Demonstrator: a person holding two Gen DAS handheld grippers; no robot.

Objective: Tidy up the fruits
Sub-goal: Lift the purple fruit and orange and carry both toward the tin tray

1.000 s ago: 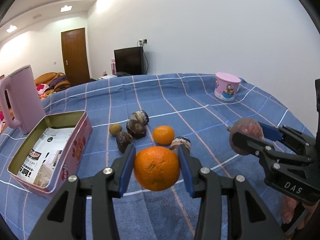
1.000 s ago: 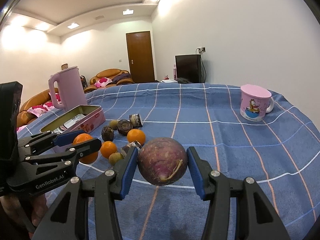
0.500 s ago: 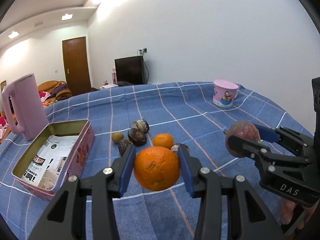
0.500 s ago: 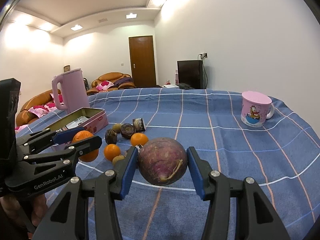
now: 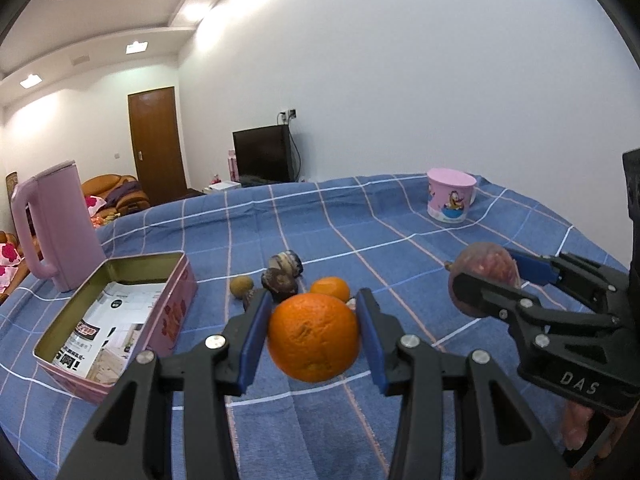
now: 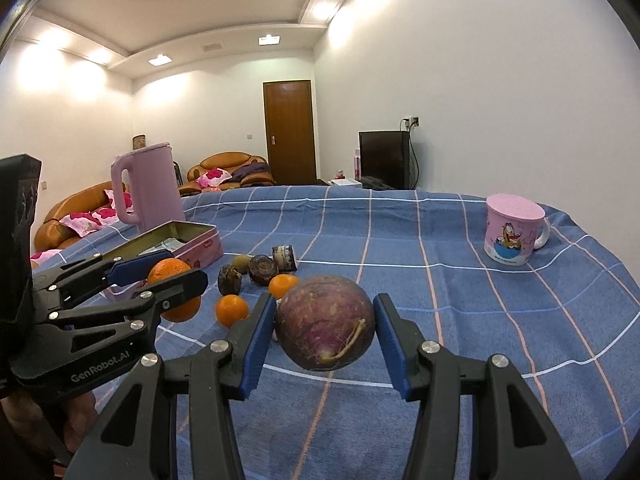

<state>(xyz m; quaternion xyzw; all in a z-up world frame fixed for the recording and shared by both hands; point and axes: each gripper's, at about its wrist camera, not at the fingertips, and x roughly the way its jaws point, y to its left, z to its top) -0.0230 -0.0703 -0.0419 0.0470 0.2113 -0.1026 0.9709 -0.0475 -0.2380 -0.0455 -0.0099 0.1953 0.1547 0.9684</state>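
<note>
Left gripper (image 5: pixel 313 338) jaws clamp an orange (image 5: pixel 313 338); right gripper (image 6: pixel 325 323) jaws clamp a purple fruit (image 6: pixel 325 323), both lifted above the surface, likely bound for the open tin (image 5: pixel 168 304).

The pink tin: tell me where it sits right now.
The pink tin sits open on the blue tablecloth at the left of the left wrist view, in front of the pink kettle, left of the loose fruit pile.

Three oranges (image 6: pixel 175 289), one tin (image 5: pixel 120 316), one mug (image 6: pixel 513 229).
</note>
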